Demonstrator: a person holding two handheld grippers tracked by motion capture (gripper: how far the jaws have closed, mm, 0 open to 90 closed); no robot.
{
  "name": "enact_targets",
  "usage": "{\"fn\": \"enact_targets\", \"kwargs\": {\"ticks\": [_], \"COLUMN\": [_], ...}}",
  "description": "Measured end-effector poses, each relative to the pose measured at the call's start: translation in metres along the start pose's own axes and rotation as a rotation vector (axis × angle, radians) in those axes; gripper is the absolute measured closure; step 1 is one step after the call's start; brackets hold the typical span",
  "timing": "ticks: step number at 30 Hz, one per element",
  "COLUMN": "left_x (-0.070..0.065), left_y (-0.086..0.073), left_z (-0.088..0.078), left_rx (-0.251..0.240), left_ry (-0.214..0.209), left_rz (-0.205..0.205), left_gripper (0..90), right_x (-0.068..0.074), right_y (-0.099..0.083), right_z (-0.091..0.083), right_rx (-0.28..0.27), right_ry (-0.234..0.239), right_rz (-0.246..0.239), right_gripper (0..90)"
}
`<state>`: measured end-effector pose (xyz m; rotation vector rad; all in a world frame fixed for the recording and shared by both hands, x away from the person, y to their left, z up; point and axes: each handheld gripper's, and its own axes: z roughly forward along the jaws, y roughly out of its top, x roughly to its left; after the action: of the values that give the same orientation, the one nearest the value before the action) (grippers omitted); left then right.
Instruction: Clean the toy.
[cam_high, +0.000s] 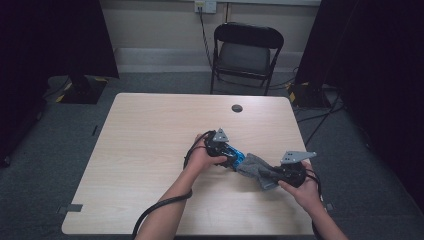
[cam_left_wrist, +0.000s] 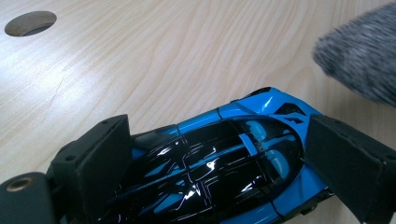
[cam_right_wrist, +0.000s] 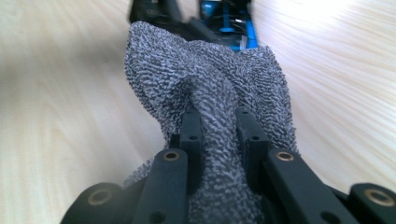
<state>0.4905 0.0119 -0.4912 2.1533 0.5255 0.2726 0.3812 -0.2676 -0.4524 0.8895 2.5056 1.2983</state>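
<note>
Left tongs (cam_high: 235, 159) clamped across blue toy car (cam_left_wrist: 233, 154), 1 pad on each flank, car resting on table (cam_high: 150, 150) near centre. Right tongs (cam_high: 270, 175) pinched shut on bunched grey cloth (cam_right_wrist: 205, 93), cloth end touching car tail. Looks like wipe-down of car. To do well: hold car steady, drag cloth along glossy roof in light strokes, avoid snagging on left pads (cam_left_wrist: 100, 154), avoid pushing car out of grip.

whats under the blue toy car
The blue toy car sits on the bare wooden table, clamped by the left gripper. Its underside and wheels are hidden. The grey cloth hangs beside it.
</note>
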Motion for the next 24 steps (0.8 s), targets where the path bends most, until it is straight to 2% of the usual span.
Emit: {"fn": "enact_targets", "kwargs": {"ticks": [8, 15, 19, 24], "left_x": [0.0, 0.0, 0.0, 0.0], "left_y": [0.0, 0.0, 0.0, -0.001], "left_z": [0.0, 0.0, 0.0, 0.0], "left_rx": [-0.002, -0.002, -0.008, -0.006], "left_ry": [-0.001, -0.001, 0.0, 0.0], "left_rz": [-0.004, -0.003, -0.003, 0.001], "left_gripper": [7.6, 7.6, 7.6, 7.6], "right_x": [0.027, 0.048, 0.053, 0.051], "right_y": [0.008, 0.007, 0.006, 0.002], "right_z": [0.01, 0.03, 0.044, 0.057], "right_rx": [0.008, 0.042, 0.075, 0.117], "right_ry": [0.082, 0.143, 0.148, 0.139], "right_rz": [-0.064, -0.103, -0.13, -0.133], "right_gripper": [76.4, 76.4, 76.3, 76.3]}}
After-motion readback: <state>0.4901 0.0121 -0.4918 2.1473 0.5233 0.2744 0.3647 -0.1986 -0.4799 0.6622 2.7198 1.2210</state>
